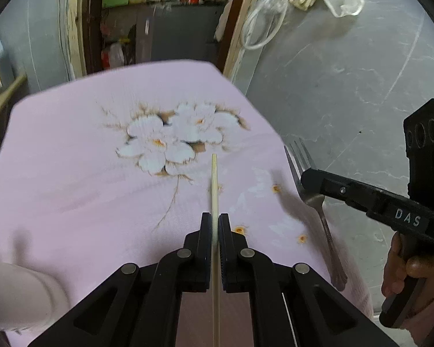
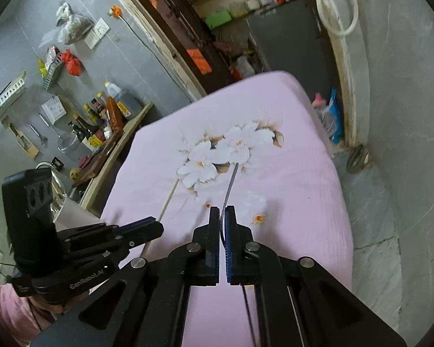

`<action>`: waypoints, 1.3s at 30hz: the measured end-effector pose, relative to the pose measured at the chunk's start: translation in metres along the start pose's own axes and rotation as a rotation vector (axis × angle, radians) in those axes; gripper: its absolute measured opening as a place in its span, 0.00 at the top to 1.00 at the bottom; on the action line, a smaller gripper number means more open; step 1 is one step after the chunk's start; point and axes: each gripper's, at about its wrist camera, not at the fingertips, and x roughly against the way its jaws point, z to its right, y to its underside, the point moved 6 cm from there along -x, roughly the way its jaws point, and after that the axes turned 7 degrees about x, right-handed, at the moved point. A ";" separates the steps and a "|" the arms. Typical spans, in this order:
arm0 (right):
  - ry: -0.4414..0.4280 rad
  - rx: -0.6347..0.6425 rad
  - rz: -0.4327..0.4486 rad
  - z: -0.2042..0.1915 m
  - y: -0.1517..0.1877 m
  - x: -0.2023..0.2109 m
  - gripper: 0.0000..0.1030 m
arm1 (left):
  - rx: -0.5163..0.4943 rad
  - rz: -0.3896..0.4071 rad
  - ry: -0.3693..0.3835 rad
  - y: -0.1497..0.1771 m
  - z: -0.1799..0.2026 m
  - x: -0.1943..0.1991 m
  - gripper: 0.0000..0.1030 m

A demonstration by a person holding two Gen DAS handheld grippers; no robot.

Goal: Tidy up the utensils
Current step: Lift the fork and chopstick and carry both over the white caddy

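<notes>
1. My left tool is pinched tight on a pale wooden chopstick, which sticks out forward past the fingertips over the pink flowered cloth on the worktop.
2. My right tool is clamped on a metal fork; in the right wrist view it shows edge-on as a thin strip between the pads.
3. In the left wrist view the fork's tines point away and its handle hangs over the cloth's right edge.
</notes>
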 end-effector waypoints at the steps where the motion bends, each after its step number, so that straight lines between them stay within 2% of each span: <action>1: 0.011 0.010 0.015 -0.003 -0.001 0.005 0.97 | -0.007 0.014 0.001 0.000 0.001 0.005 0.95; 7: 0.052 0.043 0.118 -0.024 -0.009 0.038 0.97 | -0.017 0.109 0.031 -0.009 0.000 0.044 0.95; 15: 0.056 0.048 0.249 -0.059 -0.032 0.073 0.98 | 0.007 0.233 0.079 -0.021 -0.013 0.098 0.95; 20: 0.054 0.068 0.307 -0.092 -0.049 0.086 0.98 | 0.044 0.313 0.114 -0.028 -0.032 0.138 0.95; 26: 0.012 0.095 0.365 -0.140 -0.072 0.101 0.98 | 0.124 0.402 0.148 -0.042 -0.068 0.184 0.95; 31: -0.070 0.115 0.434 -0.184 -0.094 0.112 0.98 | 0.176 0.489 0.133 -0.058 -0.104 0.220 0.95; 39: -0.162 0.141 0.513 -0.255 -0.111 0.103 0.98 | 0.249 0.622 0.047 -0.071 -0.169 0.262 0.95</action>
